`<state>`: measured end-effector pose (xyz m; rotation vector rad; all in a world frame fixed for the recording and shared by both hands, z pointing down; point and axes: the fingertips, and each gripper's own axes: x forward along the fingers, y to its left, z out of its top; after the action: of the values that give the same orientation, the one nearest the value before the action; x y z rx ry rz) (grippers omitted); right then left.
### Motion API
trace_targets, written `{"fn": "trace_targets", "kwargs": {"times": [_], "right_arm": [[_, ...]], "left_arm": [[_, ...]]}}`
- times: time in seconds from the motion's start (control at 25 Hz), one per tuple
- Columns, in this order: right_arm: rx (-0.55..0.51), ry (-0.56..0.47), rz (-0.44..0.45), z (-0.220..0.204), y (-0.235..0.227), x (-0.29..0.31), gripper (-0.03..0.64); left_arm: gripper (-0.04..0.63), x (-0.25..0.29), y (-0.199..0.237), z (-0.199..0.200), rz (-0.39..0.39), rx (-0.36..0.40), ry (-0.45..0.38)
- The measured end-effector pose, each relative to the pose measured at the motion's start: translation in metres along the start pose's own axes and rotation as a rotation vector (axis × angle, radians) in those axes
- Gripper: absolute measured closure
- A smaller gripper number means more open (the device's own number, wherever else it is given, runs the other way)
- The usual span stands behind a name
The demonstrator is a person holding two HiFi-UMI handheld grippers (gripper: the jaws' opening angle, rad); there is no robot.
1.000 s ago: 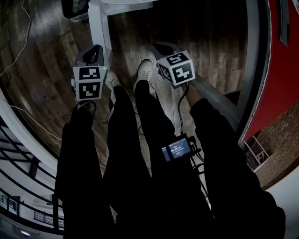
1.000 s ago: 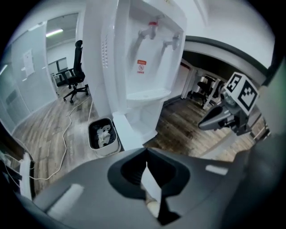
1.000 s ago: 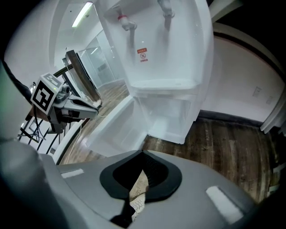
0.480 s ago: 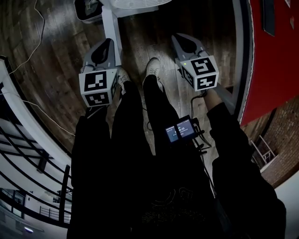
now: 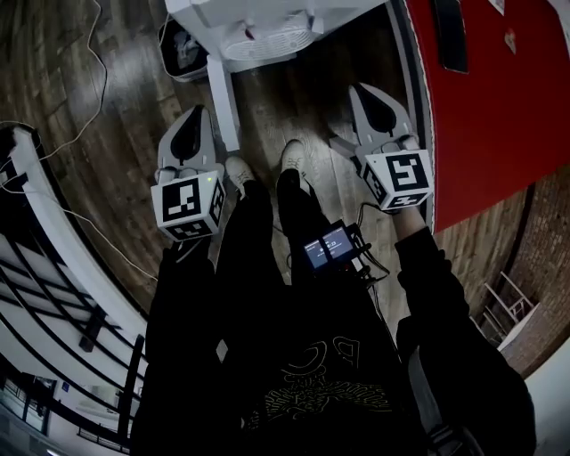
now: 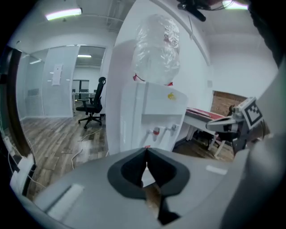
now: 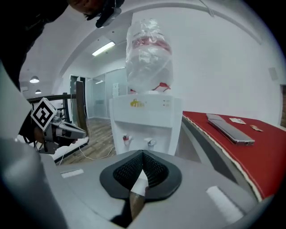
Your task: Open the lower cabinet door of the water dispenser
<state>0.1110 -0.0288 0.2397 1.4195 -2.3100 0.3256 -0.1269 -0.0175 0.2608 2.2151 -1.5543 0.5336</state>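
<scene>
1. The water dispenser [image 5: 258, 27] stood at the top of the head view, white, with a clear plastic bottle [image 7: 149, 56] upended on it and two small taps [image 7: 149, 142] in its front recess.
2. Its lower cabinet door was not visible. The head view showed only the dispenser's top, and each gripper's own body blocked the part below the taps.
3. The left gripper [image 5: 194, 125] was in front of the dispenser, toward its left side and clear of it. In the left gripper view its jaws were pressed together with nothing between them [image 6: 146, 152].
4. The right gripper [image 5: 370, 102] was in front of the dispenser, toward its right side and also clear of it. Its jaws met tip to tip and gripped nothing [image 7: 143, 154].
5. Both grippers pointed toward the dispenser's front, and each one's marker cube showed in the other's view.
6. The person's two pale shoes [image 5: 292, 156] stood on the wooden floor just in front of the dispenser, between the grippers.
7. A red table [image 7: 250, 152] stood just right of the dispenser, with a closed laptop [image 7: 230, 129] lying on it.
8. A black office chair [image 6: 91, 105] stood well beyond the dispenser's left side.
</scene>
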Motion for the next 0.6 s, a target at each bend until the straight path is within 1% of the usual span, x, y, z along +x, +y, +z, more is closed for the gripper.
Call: {"fn": "trace_targets", "kwargs": {"times": [0.16,0.32,0.48,0.6], "right_arm": [[0.012,-0.062,-0.008,0.04,0.006,-0.012,0.617],[-0.024,-0.104,-0.029,0.074,0.012,-0.034,0.617],[-0.034,-0.166,-0.046,0.112,0.007,-0.062,0.617],[-0.024,-0.196,-0.067,0.137,0.003,-0.084,0.617]], "left_arm": [[0.589,-0.019,0.002,0.033,0.017,0.014,-0.061],[0.588,-0.044,-0.005,0.06,0.015,0.015,-0.088],[0.588,-0.065,-0.009,0.094,0.018,0.019,-0.145],[0.588,-0.083,-0.013,0.115,0.015,0.02,-0.17]]}}
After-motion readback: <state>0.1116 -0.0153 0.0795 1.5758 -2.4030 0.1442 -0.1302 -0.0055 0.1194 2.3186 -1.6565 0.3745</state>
